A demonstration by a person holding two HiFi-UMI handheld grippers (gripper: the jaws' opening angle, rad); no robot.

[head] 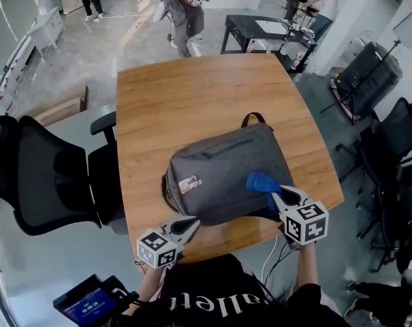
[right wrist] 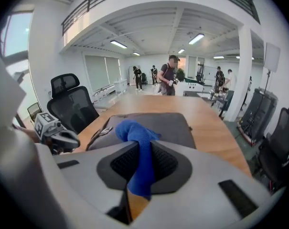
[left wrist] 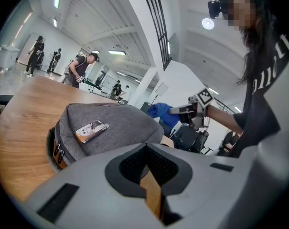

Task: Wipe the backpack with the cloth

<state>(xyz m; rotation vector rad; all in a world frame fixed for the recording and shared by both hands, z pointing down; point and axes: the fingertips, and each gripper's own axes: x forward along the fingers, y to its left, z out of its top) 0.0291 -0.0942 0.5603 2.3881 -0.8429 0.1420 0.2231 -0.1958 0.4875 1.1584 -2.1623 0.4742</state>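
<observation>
- Blue cloth is pinched in the right gripper: its jaws press on a narrow fold, and most of the fabric bunches loosely beyond the tips.
- In the head view the right gripper holds that bunch at the near right corner of the backpack. I cannot tell whether the cloth presses on the fabric or hangs just above it.
- The left gripper has its jaws pressed together on nothing. It hovers at the near edge of the bench, just beside the backpack's near left corner and not touching it.
- The grey backpack lies flat on the wooden bench, handle pointing away and a small card tag on its near left side.
- Judged from this, wiping has barely begun, with nearly all of the surface yet to cover.
- Risk 1: only a thin fold is gripped, so drag against the rough grey weave could pull the cloth out.
- Risk 2: nothing pins the backpack, so a firm stroke could slide it across the smooth wood. Resting the left gripper on it would likely help.
- Risk 3: a stroke across the card tag could catch the loose cloth on its edge and bunch it.
</observation>
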